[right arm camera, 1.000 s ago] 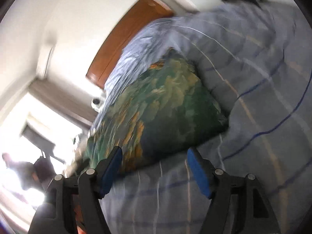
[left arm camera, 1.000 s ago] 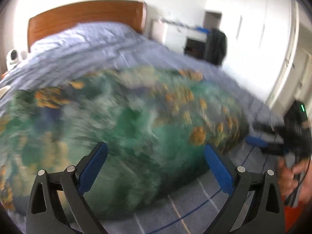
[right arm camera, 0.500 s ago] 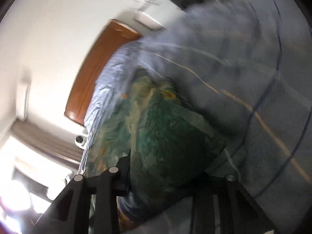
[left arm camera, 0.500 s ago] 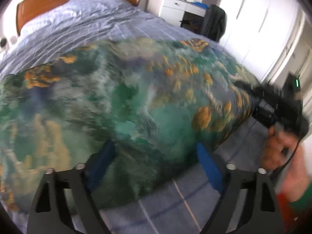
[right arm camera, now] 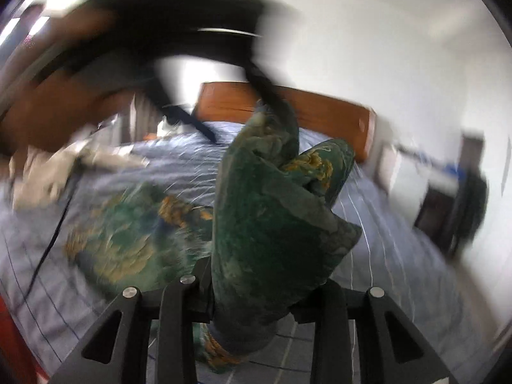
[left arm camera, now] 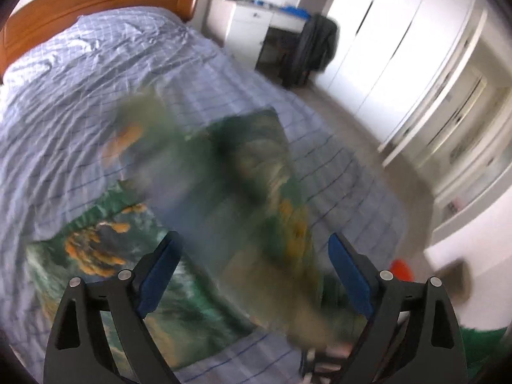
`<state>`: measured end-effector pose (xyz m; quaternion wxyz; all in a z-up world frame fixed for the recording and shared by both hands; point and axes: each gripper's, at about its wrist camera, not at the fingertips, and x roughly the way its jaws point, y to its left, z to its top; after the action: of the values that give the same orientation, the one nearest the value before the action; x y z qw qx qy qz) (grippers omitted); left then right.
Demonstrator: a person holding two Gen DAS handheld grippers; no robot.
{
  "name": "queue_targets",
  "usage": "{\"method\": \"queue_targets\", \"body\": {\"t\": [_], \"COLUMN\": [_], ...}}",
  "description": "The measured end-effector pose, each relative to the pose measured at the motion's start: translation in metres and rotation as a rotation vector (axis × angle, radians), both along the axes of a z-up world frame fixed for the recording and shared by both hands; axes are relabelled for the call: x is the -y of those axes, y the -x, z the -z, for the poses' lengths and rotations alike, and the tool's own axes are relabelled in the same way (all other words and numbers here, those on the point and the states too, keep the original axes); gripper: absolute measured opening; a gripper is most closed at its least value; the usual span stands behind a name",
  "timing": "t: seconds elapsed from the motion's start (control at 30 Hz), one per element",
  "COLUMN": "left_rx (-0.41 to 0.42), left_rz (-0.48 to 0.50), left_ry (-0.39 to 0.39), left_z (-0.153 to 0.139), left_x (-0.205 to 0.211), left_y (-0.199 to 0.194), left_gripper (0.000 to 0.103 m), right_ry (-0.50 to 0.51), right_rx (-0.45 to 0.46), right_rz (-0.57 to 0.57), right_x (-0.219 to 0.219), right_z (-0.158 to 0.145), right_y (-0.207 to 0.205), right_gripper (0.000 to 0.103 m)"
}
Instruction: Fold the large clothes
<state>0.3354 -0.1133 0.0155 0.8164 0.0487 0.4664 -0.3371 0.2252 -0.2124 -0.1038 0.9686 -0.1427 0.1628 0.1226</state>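
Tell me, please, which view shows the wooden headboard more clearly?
The left wrist view: the wooden headboard is sharp and unobstructed behind the bed. In the right wrist view it is partly hidden behind the lifted green garment.

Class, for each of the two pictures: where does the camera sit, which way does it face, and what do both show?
Left wrist: sits on the left claw, open, facing across the bed toward the headboard and wardrobes.
Right wrist: sits on the right claw, shut on the green garment, facing the headboard.
Shared: garment, bed, headboard.
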Motion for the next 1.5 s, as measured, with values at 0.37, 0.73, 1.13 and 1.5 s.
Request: {"method": "queue_targets", "body": {"t": [0.37,0.73,1.13,1.5], "left_rx": [-0.080,-0.107,-0.270,-0.278], "left_rz": [-0.180,-0.305,-0.406,-0.387], "left_ry": [-0.117,0.004,0.285,0.382], "left_z": [0.046,0.091,0.180,0.177], "left_x": [-0.055,-0.194,-0.275,-0.300], "left_y": [-0.035,-0.057,-0.052,-0.046], "left_gripper": [0.029,0.033,0.040,0.041], "right_ry": [0.154,-0.290,-0.179,-0.256], "right_rx": [-0.011,-0.306,-0.646,-0.661], "right_rz": [-0.200,-0.300,-0.336,-0.468], "right_x": [-0.049,0.004,-0.086,-0.151], "right_z": [0.014,-0.023,0.089,-0.012], "right_y": [0.014,-0.064,-0.132,-0.234], "right_gripper": [0.057,0.034,0.020,0.023]}}
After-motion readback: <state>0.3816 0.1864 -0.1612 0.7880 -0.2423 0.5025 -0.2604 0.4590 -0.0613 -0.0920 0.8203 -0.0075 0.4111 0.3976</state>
